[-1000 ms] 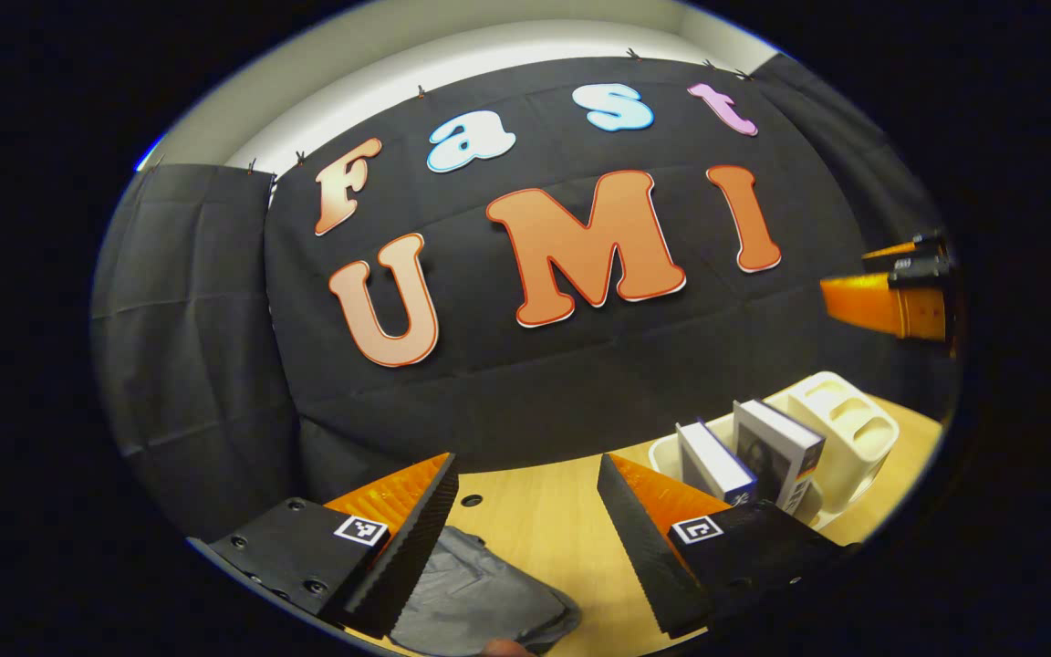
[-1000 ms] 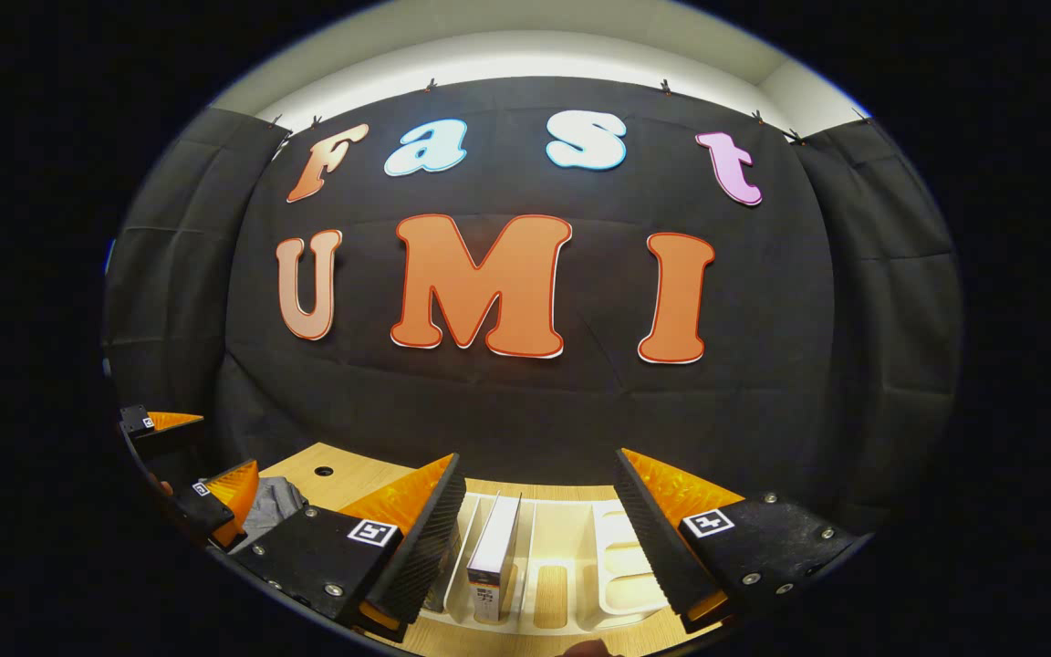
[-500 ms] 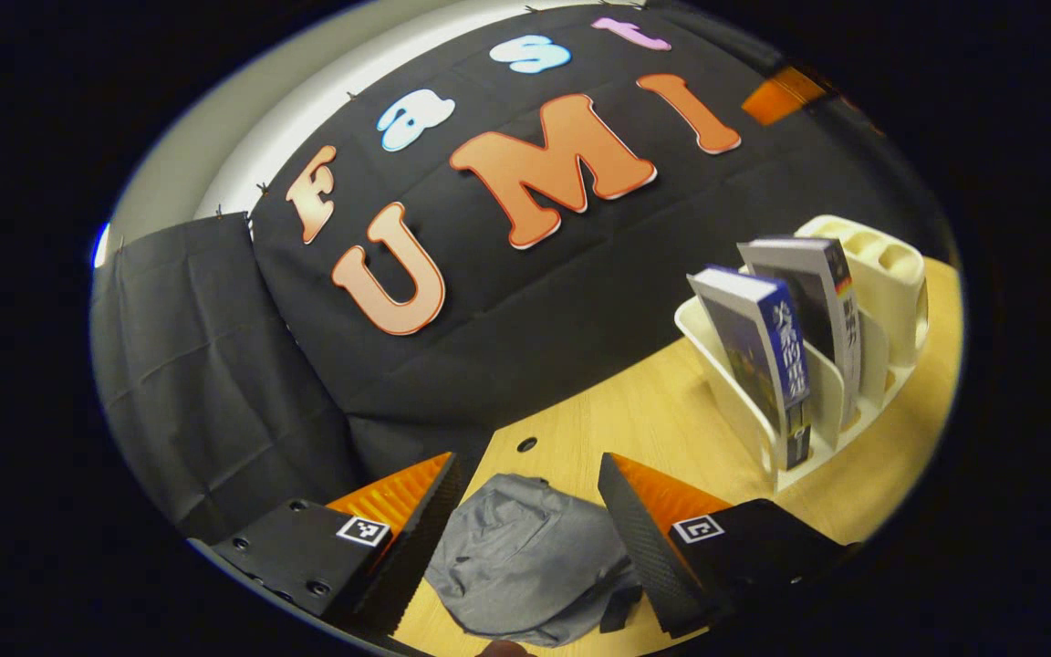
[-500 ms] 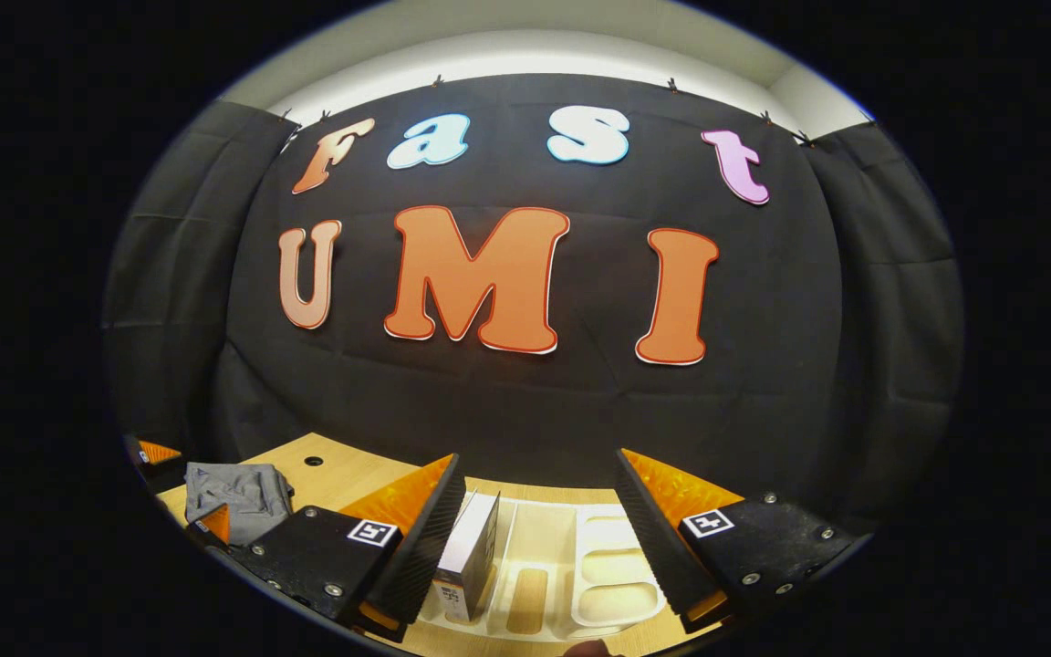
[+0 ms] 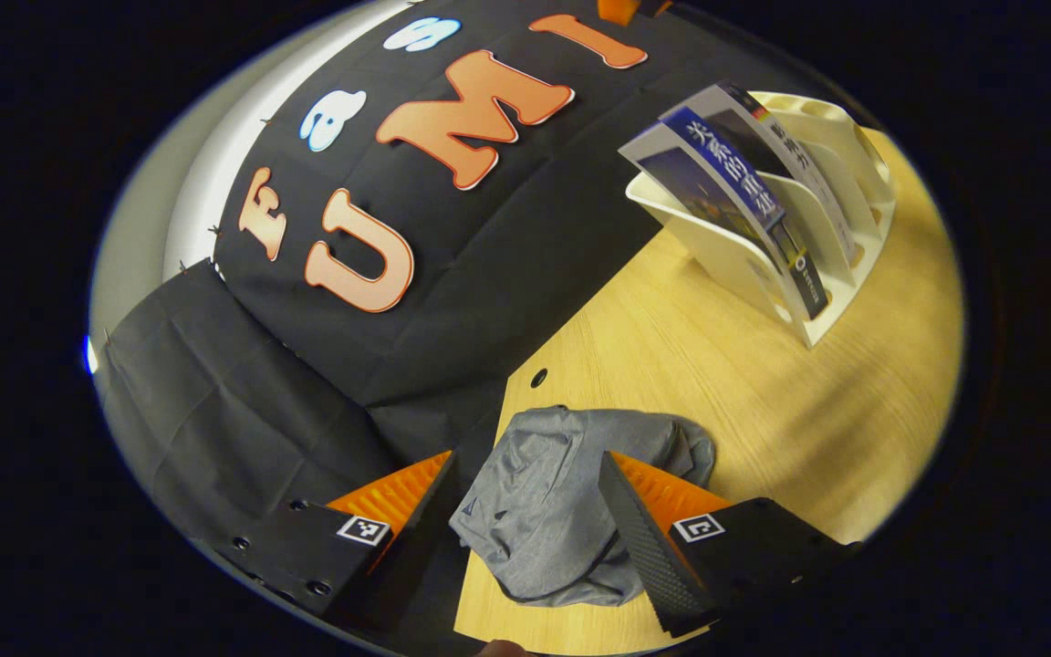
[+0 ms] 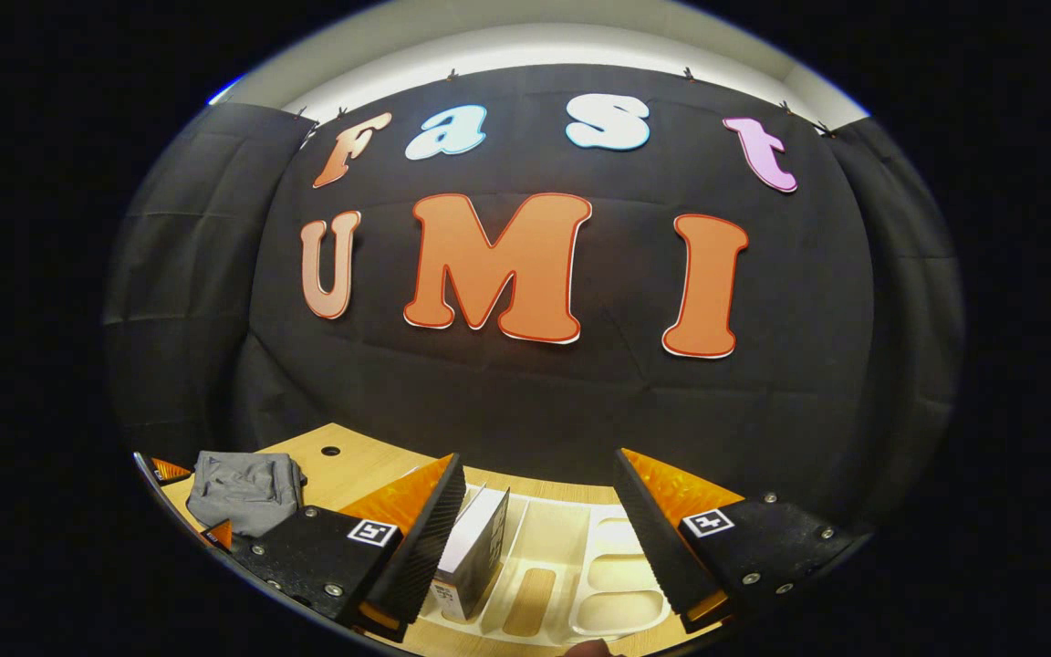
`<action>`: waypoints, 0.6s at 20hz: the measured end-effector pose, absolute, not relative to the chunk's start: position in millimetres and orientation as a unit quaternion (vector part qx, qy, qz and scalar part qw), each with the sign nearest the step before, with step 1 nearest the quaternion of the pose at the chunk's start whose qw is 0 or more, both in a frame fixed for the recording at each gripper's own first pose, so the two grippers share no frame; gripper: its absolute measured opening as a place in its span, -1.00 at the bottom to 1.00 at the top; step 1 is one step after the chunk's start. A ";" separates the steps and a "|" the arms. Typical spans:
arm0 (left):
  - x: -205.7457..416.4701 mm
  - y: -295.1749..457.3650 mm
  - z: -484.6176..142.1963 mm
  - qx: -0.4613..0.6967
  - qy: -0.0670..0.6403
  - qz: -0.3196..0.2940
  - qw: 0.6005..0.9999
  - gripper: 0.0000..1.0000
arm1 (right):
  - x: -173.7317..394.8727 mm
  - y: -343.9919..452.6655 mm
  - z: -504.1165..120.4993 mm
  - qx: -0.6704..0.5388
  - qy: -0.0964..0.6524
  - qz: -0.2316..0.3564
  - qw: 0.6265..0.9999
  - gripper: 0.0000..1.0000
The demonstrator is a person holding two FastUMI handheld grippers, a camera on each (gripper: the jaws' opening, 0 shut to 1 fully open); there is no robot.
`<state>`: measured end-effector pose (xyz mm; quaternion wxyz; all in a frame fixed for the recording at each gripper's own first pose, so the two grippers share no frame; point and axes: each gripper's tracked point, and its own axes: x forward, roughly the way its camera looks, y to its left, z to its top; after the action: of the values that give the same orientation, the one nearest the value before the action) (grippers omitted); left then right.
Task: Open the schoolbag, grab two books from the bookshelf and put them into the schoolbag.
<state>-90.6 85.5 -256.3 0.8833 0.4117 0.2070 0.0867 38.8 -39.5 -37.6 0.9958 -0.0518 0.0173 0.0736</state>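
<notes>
In the left gripper view the grey schoolbag lies slumped on the wooden table, just ahead of and partly between the fingers of my open left gripper. Two books lean in the cream bookshelf rack at the upper right. In the right gripper view my open right gripper hovers over the same rack, with one book standing by its left finger. The schoolbag lies at the far left there, with the tips of the left gripper on either side of it.
The wooden table has a small round hole near the black cloth wall behind the bag. Open tabletop lies between the bag and the rack. The rack's right-hand compartments hold no books.
My left gripper has tilted down and moved over the schoolbag, which now sits between its fingers; the rack has swung to the upper right. The right gripper drifted slightly above the rack.
</notes>
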 end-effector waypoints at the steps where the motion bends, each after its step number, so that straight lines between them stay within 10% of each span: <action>1: -90.6 85.6 -258.0 0.424 0.210 0.084 0.877 0.94 | 38.6 -39.9 -37.8 -0.053 0.017 0.078 0.995 0.94; 12: -106.6 97.6 -311.1 0.499 0.272 0.068 0.820 0.89 | 41.8 -52.7 -38.2 -0.048 0.014 0.095 0.994 0.94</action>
<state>-106.6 97.6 -311.1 0.8202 0.4988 0.2720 0.0676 41.8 -52.7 -38.2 0.9942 -0.0477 0.0141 0.0952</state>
